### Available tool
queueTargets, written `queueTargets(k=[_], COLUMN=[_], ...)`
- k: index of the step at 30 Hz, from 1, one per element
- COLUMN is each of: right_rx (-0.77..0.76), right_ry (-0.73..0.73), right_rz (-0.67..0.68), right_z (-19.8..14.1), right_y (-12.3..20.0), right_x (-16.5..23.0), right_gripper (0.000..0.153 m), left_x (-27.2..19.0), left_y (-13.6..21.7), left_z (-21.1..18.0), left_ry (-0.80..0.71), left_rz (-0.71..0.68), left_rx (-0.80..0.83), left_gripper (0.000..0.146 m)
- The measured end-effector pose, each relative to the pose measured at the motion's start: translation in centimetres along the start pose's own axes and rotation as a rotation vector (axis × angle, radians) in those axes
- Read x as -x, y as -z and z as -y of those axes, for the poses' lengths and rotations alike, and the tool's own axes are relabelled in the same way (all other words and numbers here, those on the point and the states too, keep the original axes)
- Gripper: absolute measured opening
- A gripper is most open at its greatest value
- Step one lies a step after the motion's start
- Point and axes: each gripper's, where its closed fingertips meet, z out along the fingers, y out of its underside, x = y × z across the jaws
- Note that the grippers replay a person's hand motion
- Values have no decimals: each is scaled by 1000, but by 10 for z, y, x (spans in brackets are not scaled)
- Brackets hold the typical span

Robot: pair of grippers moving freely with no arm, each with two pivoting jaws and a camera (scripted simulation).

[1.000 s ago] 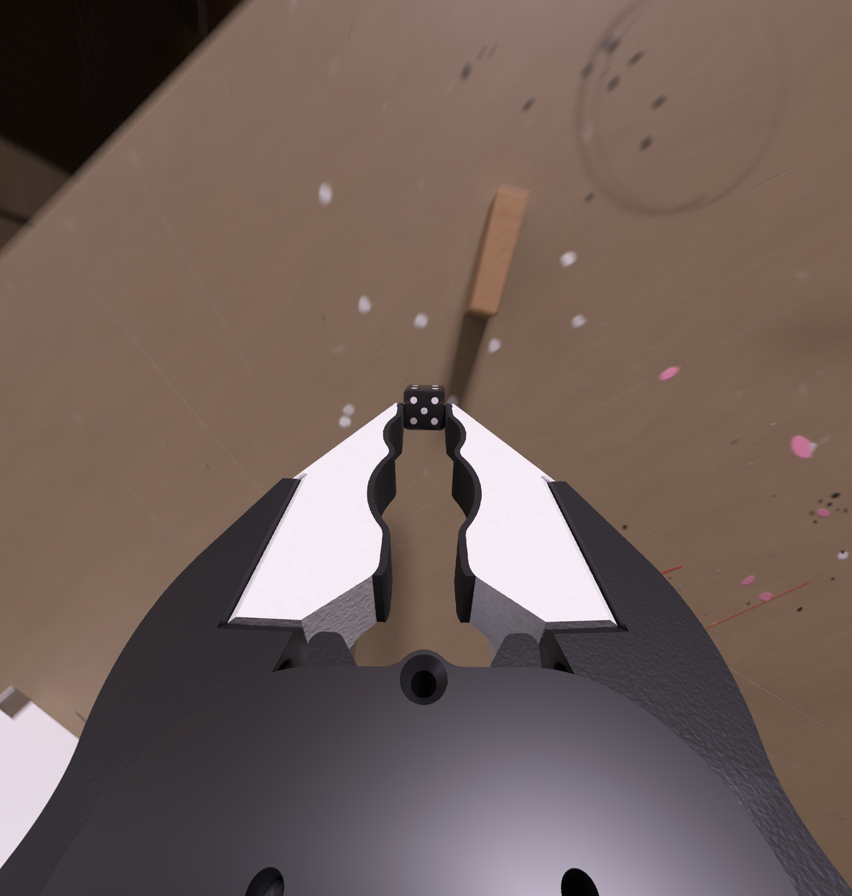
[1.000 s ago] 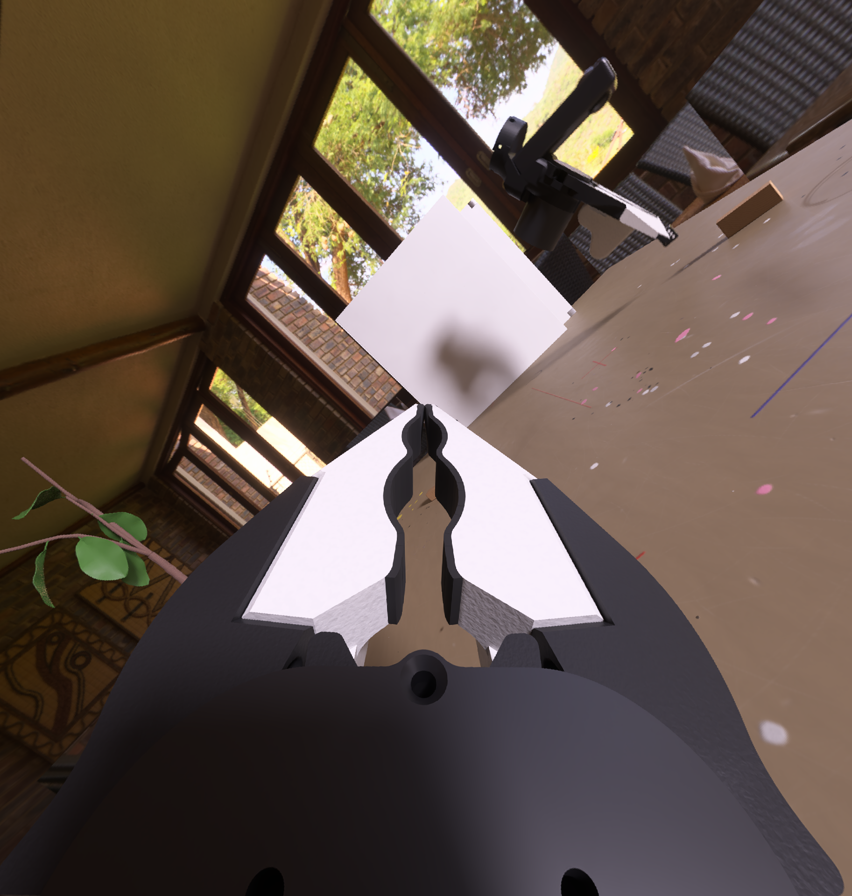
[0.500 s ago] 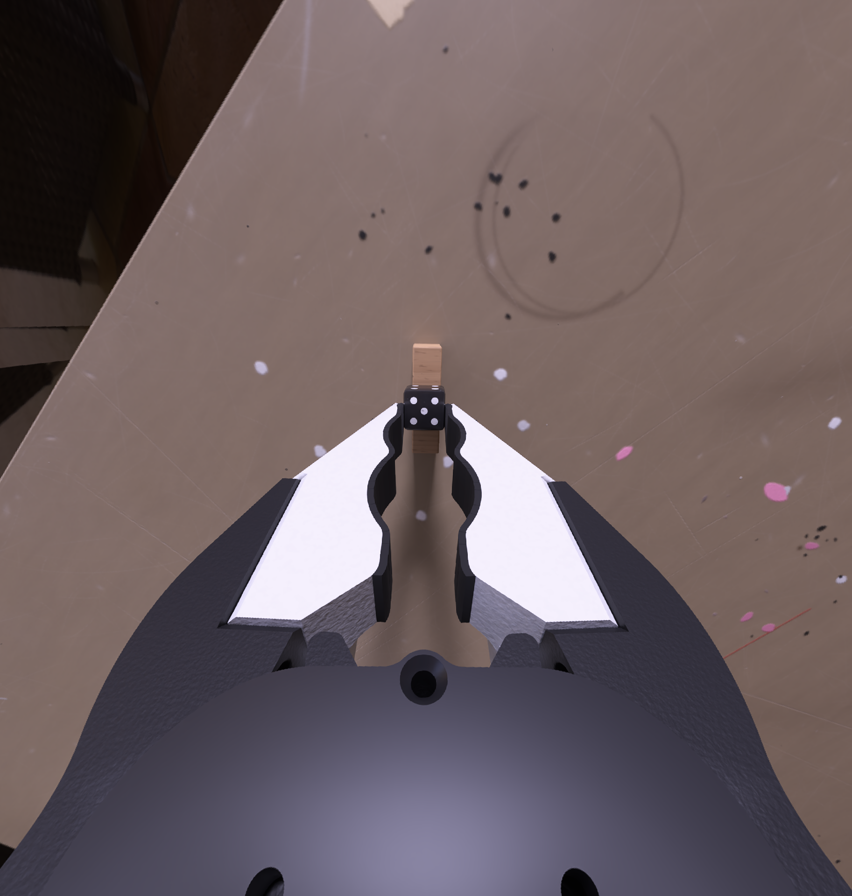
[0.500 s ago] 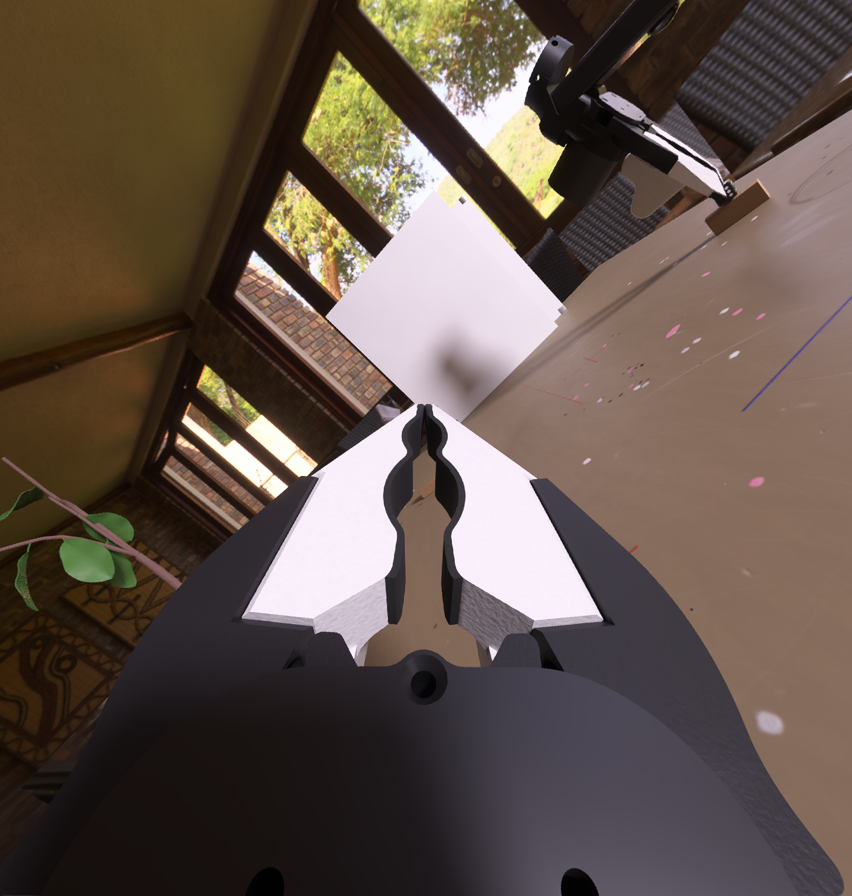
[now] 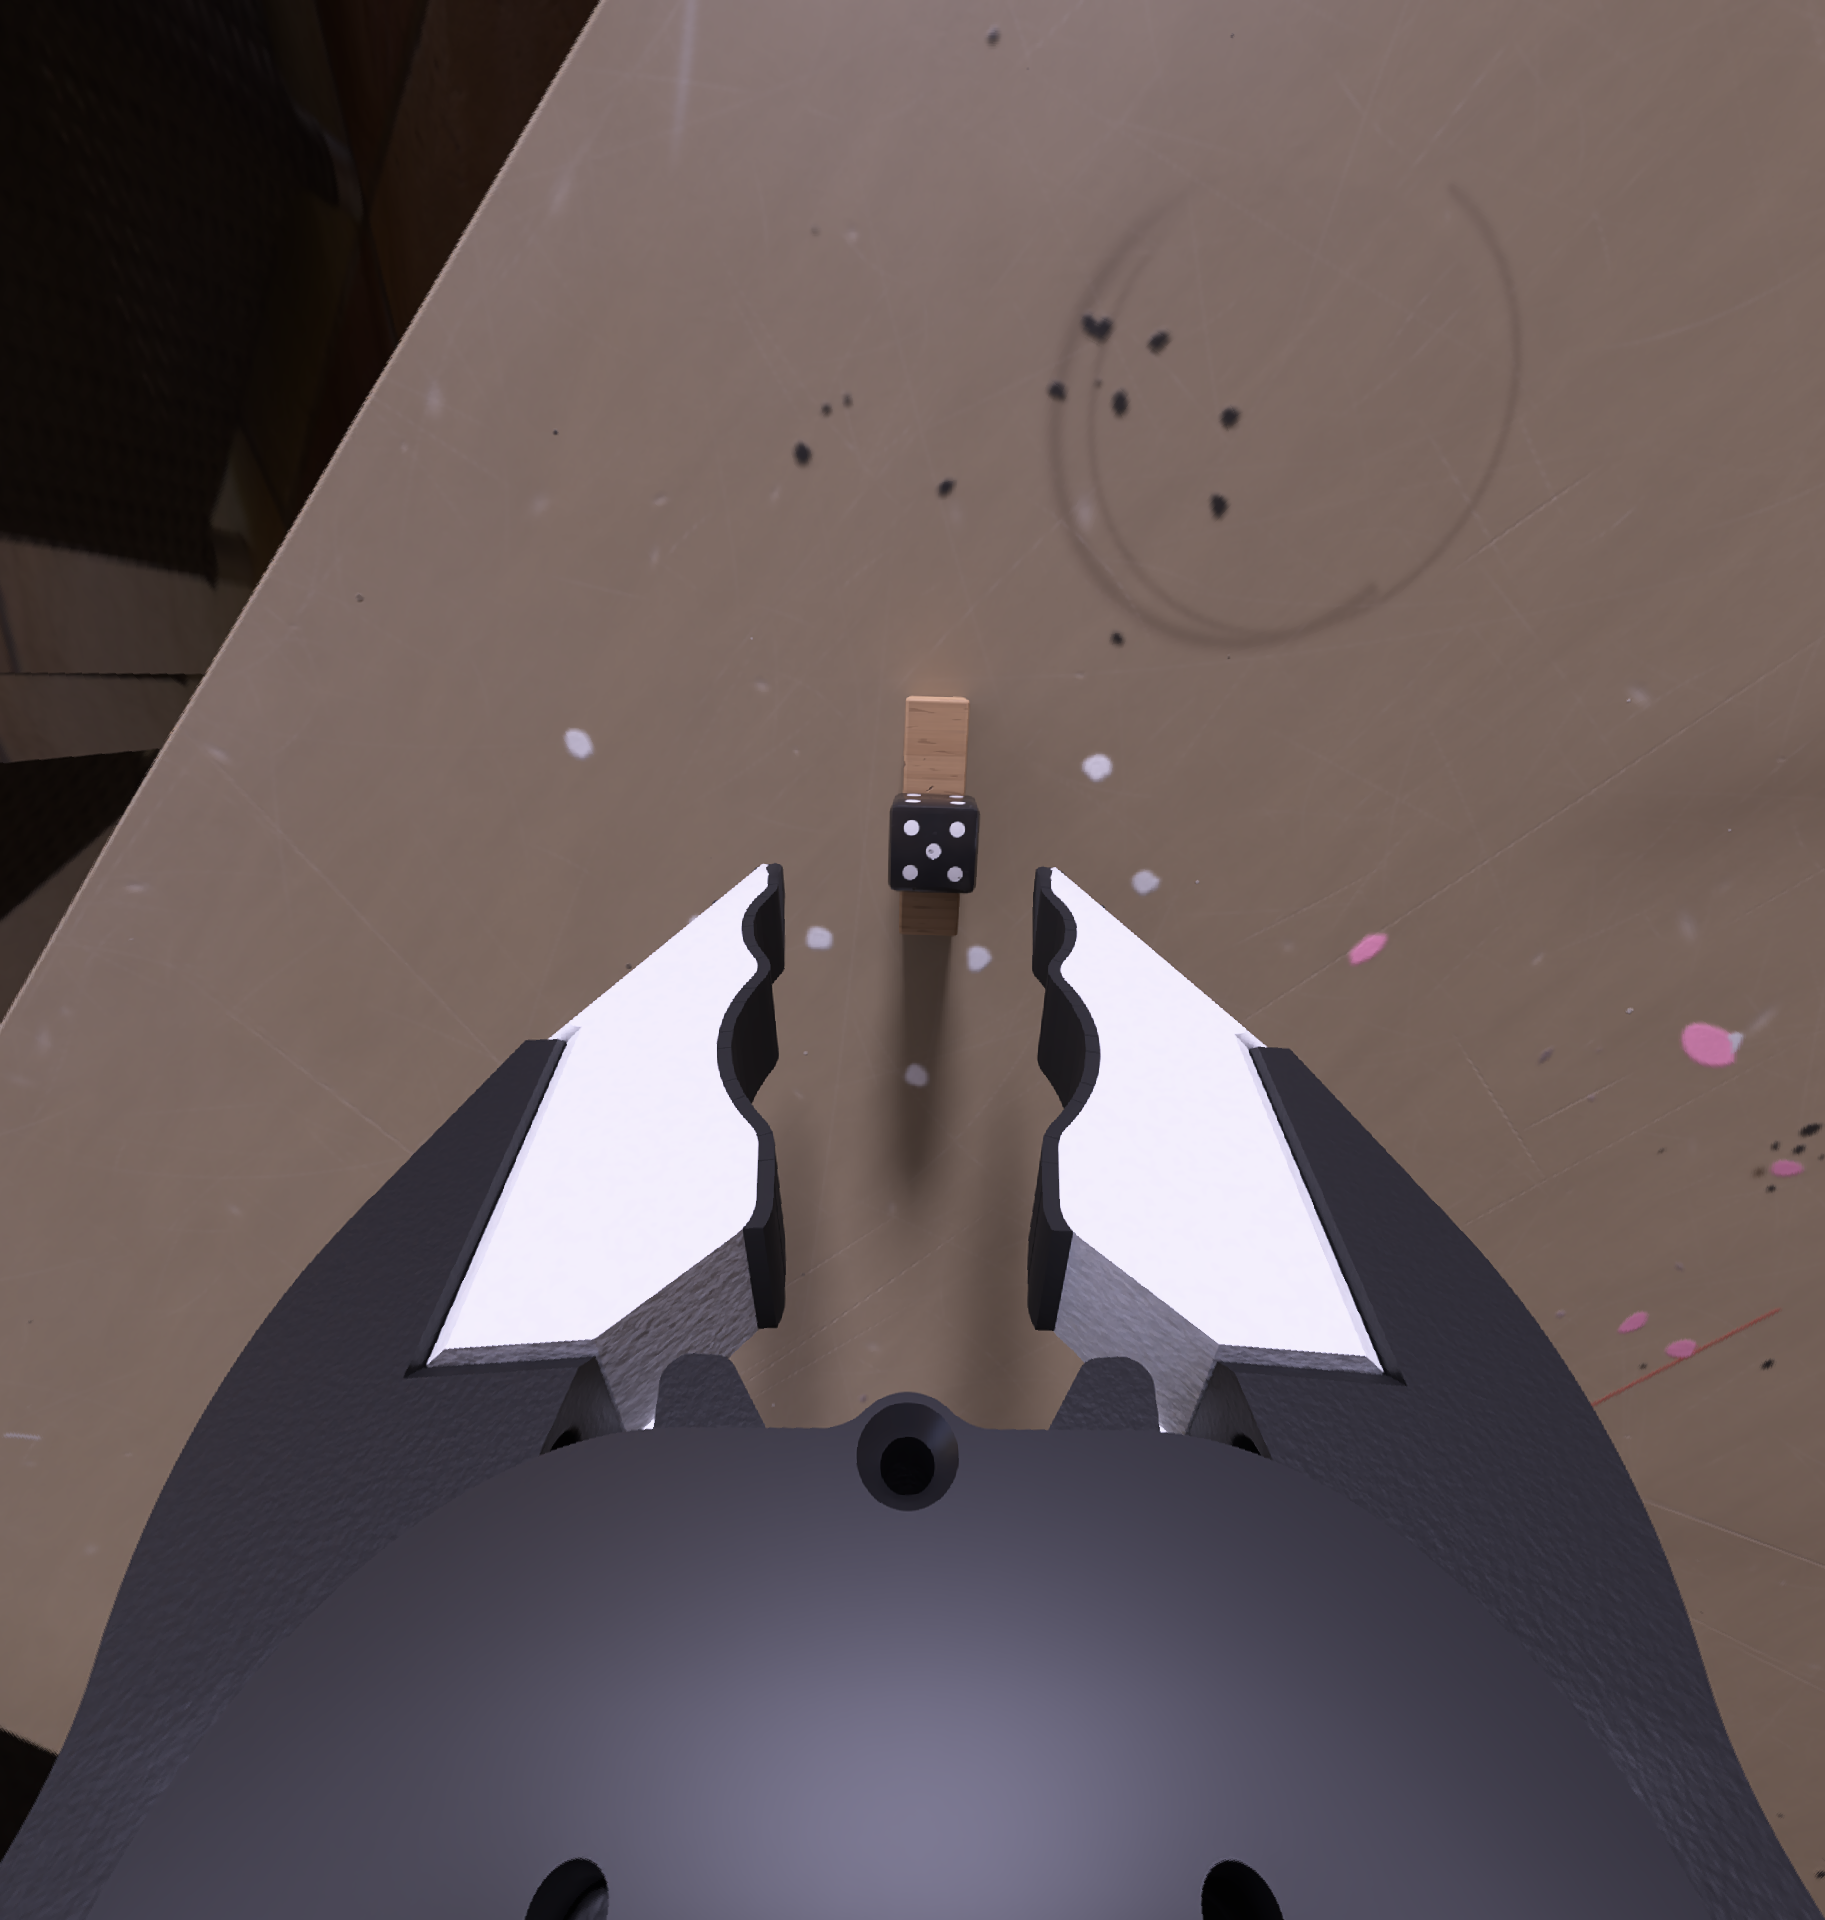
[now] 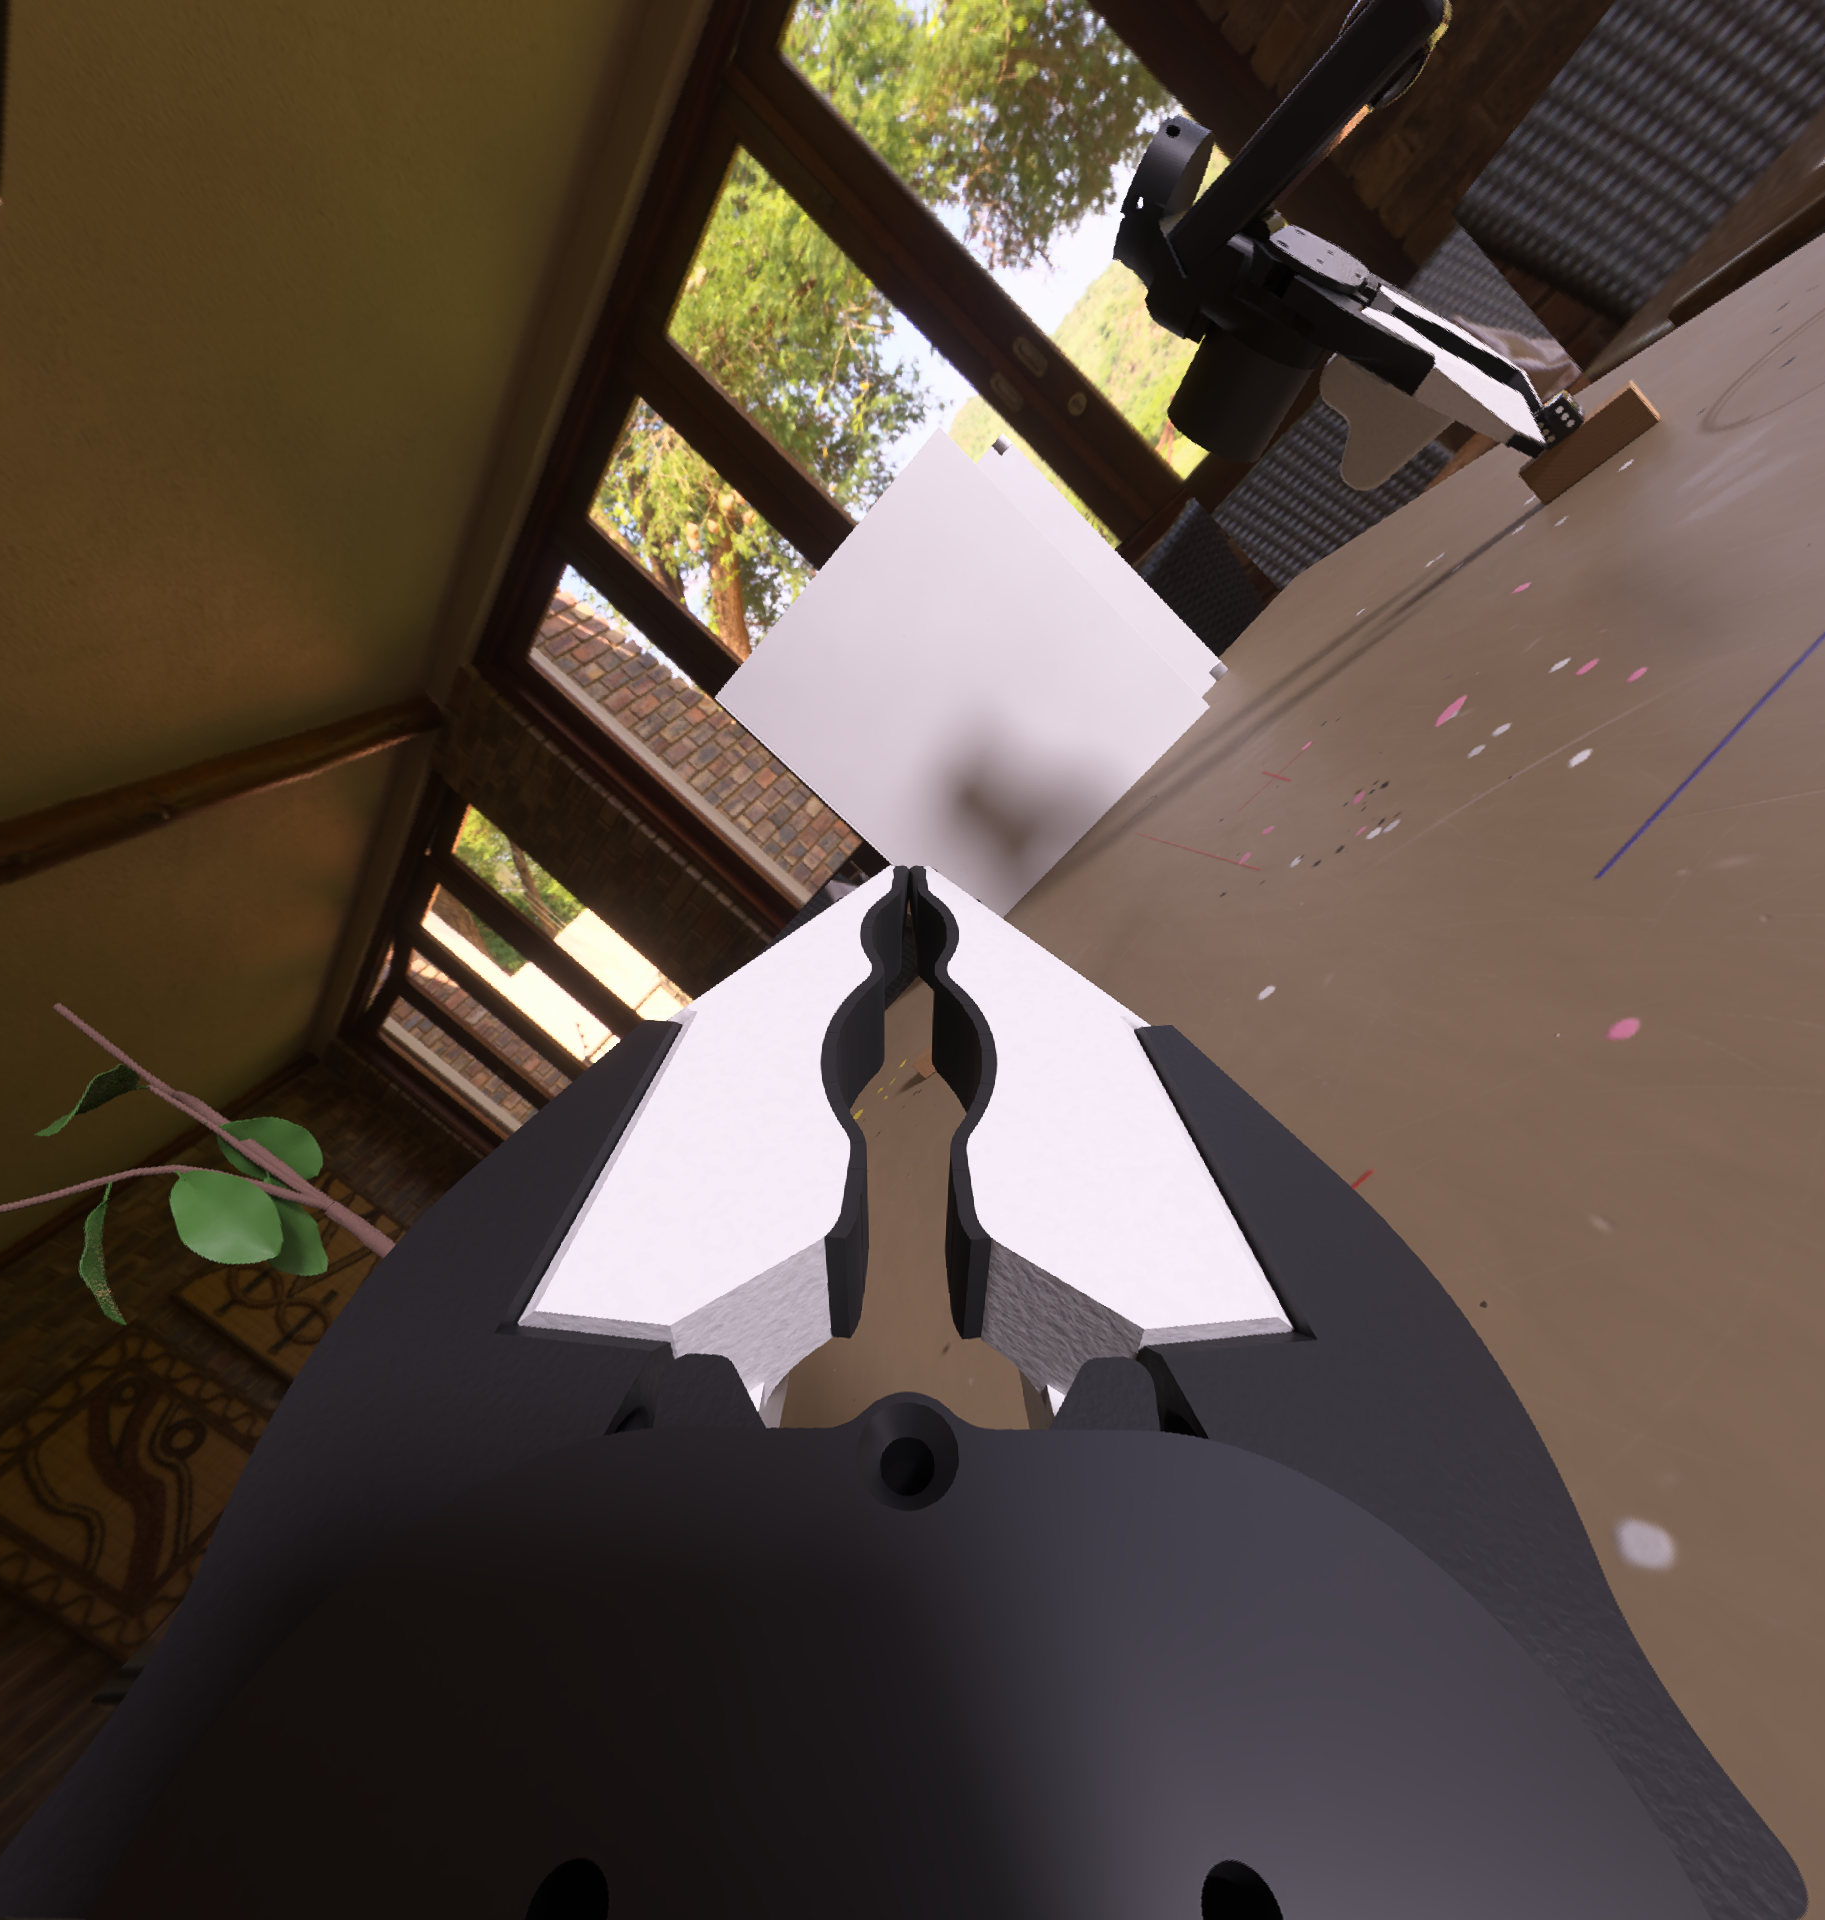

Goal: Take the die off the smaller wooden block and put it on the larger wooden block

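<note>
**Clerk:** Die (image 5: pixel 934 855): one, black with white pips, five-face toward the left wrist camera. Location: on the top face of the larger wooden block (image 5: pixel 935 755), a slim tan block lying on the table (image 5: pixel 679 416). The block shows beyond and just in front of the die, so the die sits partway along it, not at an end.

**Checker:** Held, or free?

**Clerk:** Free. Left gripper (image 5: pixel 908 883): fingers spread wide, one to each side of the die, a clear gap on both sides, nothing between the pads. It hangs above the block with its tips flanking the die, which I judge suits a straight lift away without knocking it.

**Checker:** Confirmed from the other side?

**Clerk:** The right wrist view shows the same gripper (image 6: pixel 1542 421) far off, tips beside the die (image 6: pixel 1561 415) at the block (image 6: pixel 1594 436). Too small there to tell contact.

**Checker:** Right gripper?

**Clerk:** Right gripper (image 6: pixel 908 883): fingers pressed together at the tips, holding nothing, well apart from the block, pointed along the table toward a white panel (image 6: pixel 970 665). Idle, by my judgement; one gripper is enough for this die.

**Checker:** Smaller block?

**Clerk:** Perhaps the small tan speck seen between the right gripper's fingers; too small to confirm.

**Checker:** Status?

**Clerk:** Placement looks done. Risk: narrow top, so a brush on retreat could tip the die off.
</note>
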Motion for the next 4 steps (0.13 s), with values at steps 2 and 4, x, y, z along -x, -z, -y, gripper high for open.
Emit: queueTargets(k=[2, 4], right_rx=[1, 1], right_ry=[1, 2], right_rz=[0, -1], right_z=[0, 0], right_y=[0, 0], right_x=[0, 0], right_gripper=[0, 0], left_x=[2, 3], left_y=[4, 10], left_z=[0, 2], left_ry=[-1, 3], left_rz=[14, 21], left_rx=[-3, -26], left_gripper=[50, 53])
